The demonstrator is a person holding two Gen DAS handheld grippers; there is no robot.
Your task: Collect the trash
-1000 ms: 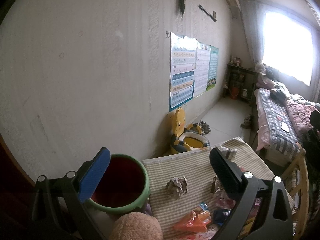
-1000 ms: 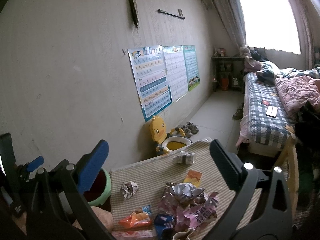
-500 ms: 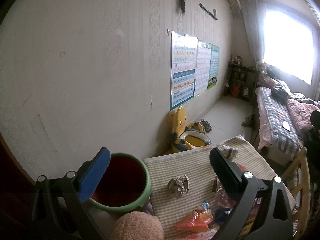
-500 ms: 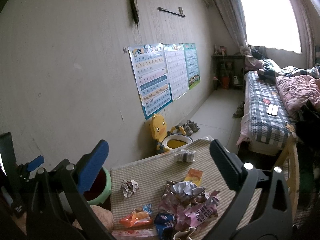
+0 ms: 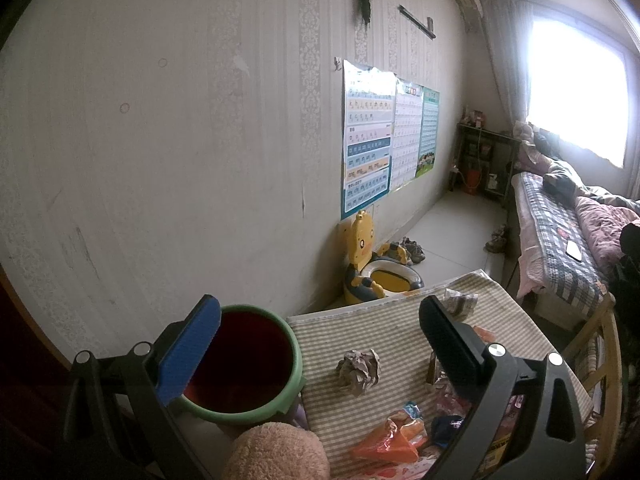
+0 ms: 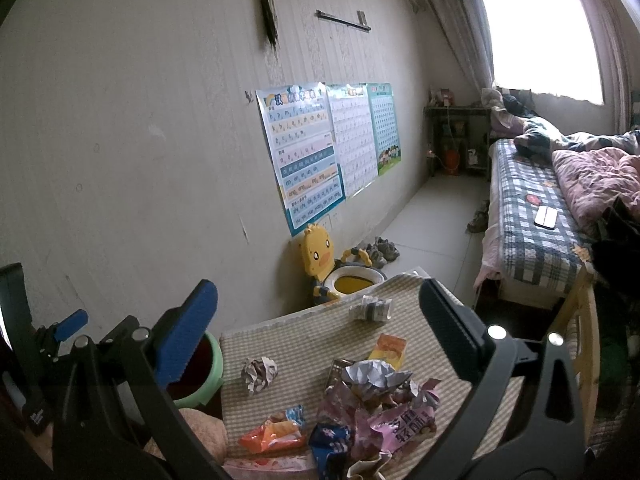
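Both tongs, left (image 5: 320,334) and right (image 6: 318,316), still gape wide and empty; they have barely drifted, so wrappers (image 6: 384,404) await the bin (image 5: 248,364).

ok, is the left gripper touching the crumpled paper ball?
Apart. In the left wrist view the left gripper is open, and the paper ball lies on the striped cloth between the fingers, clear of both.
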